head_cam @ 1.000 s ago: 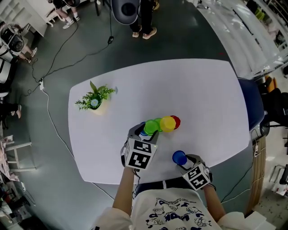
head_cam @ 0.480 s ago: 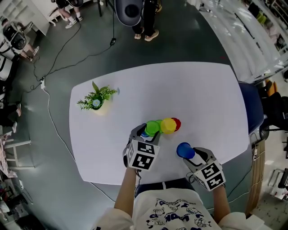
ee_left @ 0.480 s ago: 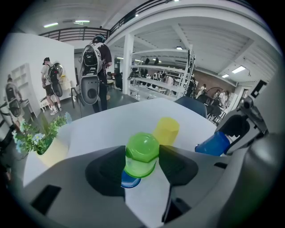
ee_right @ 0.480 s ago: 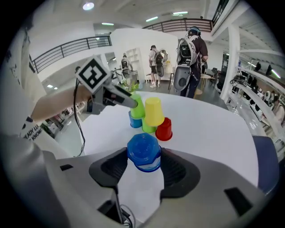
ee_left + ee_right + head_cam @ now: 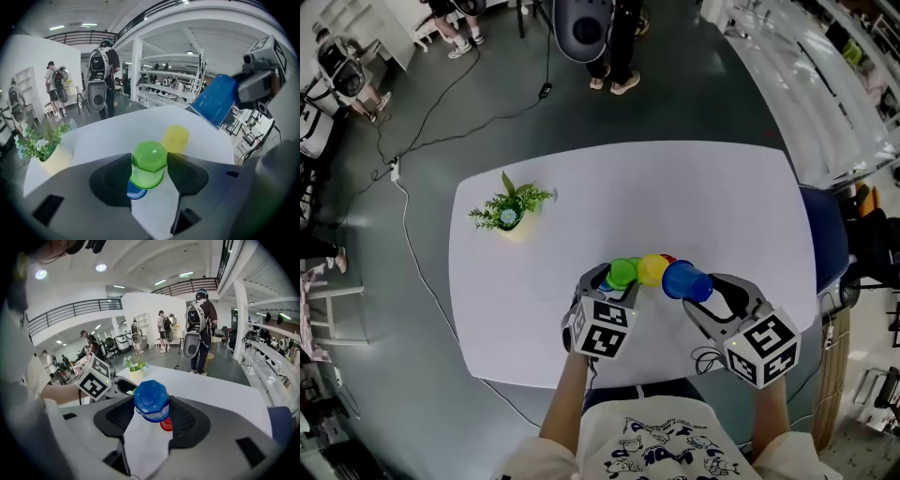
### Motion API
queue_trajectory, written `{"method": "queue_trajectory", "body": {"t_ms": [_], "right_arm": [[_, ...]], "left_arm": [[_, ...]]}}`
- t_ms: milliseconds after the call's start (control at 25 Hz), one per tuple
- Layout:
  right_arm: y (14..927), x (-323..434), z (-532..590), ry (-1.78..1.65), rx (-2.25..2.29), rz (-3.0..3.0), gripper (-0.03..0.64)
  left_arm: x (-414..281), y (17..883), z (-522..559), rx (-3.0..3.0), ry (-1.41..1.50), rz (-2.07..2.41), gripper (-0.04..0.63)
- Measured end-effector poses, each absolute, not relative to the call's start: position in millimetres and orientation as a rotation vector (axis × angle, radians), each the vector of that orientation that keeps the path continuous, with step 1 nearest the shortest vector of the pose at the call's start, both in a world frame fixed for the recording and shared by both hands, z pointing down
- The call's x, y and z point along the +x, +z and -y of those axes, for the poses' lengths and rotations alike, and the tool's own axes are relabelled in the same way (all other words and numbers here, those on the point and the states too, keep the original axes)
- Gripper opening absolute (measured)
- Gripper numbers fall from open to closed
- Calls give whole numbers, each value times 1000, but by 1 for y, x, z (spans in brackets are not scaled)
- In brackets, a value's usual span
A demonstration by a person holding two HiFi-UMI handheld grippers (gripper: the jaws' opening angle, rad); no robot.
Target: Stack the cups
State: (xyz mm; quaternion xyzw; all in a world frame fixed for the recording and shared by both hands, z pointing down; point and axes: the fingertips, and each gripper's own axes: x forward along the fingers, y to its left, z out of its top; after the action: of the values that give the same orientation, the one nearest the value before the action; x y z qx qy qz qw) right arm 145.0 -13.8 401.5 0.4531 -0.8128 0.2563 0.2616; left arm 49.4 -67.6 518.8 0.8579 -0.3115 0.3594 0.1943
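Table point(image 5: 675, 187), left point(image 5: 149, 168) grips green cup point(image 5: 149, 158) — right point(image 5: 152, 412), blue cup point(image 5: 151, 400)

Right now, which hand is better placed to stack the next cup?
Right. The right gripper holds the blue cup lifted beside the yellow cup; the left gripper is shut on the green cup.

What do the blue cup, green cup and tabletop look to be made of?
blue cup: likely plastic, glossy, uniform colour with highlights, faceted moulded base.
green cup: likely the same; walls look slightly translucent.
tabletop: smooth matte white, probably laminate; cannot confirm.
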Motion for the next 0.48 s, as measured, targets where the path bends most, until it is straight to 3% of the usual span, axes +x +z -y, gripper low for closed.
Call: {"method": "queue_trajectory", "body": {"t_ms": [480], "right_arm": [[401,102,57,582,999,2146,245]], "left_arm": [[42,499,63,2443,922,926,275]]}}
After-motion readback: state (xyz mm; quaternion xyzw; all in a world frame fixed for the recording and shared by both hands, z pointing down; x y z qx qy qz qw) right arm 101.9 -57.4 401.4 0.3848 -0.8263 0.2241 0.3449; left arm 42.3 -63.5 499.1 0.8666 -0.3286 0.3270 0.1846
